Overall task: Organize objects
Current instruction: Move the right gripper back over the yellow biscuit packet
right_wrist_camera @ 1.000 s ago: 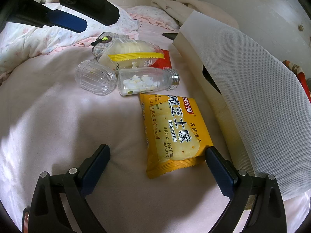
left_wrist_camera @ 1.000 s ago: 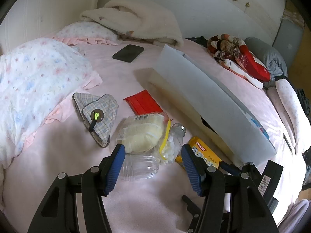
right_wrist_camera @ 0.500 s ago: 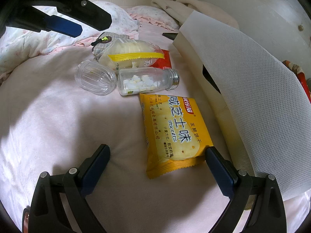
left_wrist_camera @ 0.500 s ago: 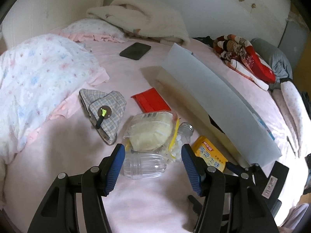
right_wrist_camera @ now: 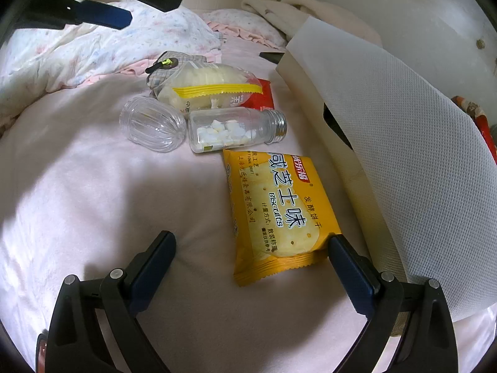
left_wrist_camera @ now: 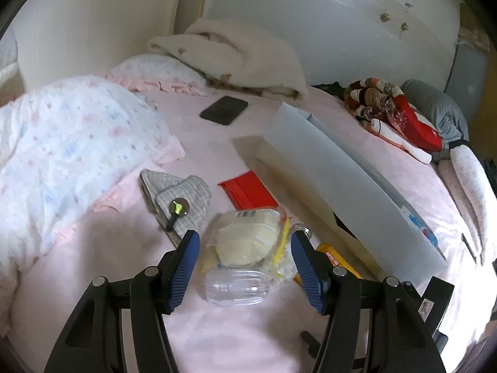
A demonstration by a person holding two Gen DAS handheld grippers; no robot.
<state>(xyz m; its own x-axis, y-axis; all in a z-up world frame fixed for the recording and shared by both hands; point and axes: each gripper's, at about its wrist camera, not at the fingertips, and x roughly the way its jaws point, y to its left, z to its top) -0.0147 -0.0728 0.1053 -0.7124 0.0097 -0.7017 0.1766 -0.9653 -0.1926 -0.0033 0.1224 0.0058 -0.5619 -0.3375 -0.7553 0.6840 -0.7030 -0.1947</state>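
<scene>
My left gripper (left_wrist_camera: 243, 255) hangs open over the bread bag (left_wrist_camera: 245, 242) and the empty clear jar (left_wrist_camera: 236, 289), gripping nothing. Only this view shows the phone (left_wrist_camera: 224, 109) above centre and the red bundle (left_wrist_camera: 394, 115) at upper right. My right gripper (right_wrist_camera: 250, 256) gapes wide, empty, with the yellow biscuit packet (right_wrist_camera: 276, 208) lying between its fingers. Only here is the pill bottle (right_wrist_camera: 233, 130) seen whole, centre frame, beside the white box (right_wrist_camera: 388, 155).

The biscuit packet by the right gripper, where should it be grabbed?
Grip the biscuit packet across its near crimped end, coming from above and in front. It lies flat, and the open right gripper already straddles that end, with the box close on its right.
</scene>
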